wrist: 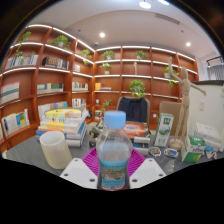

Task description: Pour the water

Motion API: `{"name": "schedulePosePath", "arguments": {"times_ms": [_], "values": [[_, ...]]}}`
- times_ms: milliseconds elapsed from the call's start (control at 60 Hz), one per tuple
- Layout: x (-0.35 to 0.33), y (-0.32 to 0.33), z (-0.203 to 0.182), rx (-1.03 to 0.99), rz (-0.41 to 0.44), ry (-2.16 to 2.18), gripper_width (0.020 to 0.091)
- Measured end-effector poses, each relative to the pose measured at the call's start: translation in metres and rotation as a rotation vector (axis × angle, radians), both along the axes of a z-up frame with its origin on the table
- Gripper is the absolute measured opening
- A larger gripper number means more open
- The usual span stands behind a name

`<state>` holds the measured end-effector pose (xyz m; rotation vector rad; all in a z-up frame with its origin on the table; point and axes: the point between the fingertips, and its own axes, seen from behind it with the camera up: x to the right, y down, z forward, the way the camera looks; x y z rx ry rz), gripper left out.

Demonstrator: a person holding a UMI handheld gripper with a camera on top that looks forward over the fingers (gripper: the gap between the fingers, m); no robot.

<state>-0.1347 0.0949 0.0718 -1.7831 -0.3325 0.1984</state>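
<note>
A: Entry, gripper view. What do the fingers have?

B: A clear water bottle (113, 152) with a light blue cap and a pale label stands upright between them. The gripper (113, 172) closes on it from both sides; the magenta pads (92, 160) show against the bottle's lower body left and right, no gap visible at either side. Recorded as clamped on the bottle.

A: Cap?

B: Cap is on. Water level inside cannot be read.

A: Anything that could take the water?

B: A white cup (55, 150) stands on the table (25, 158), just to the left of the bottle and near the left finger, apart from it. Upright, opening toward the top.

A: Right side?

B: Small cluttered items (172, 152) on the table, near the right finger; too small to name. Beyond them a wooden jointed figure (186, 102) stands upright.

A: Background?

B: A stack of books (62, 125) lies behind the cup. Beyond that, wooden bookshelves (60, 70) run around the room, holding books and several potted plants (137, 88). Ceiling lights are on.
</note>
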Motion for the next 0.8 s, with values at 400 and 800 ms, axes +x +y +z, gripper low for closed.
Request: {"name": "schedulePosePath", "arguments": {"times_ms": [400,800], "values": [[0.017,-0.009,0.0,0.014,-0.064,-0.026,0.0678],[0.084,-0.13,0.04,-0.014,-0.303,0.087,0.0853]]}}
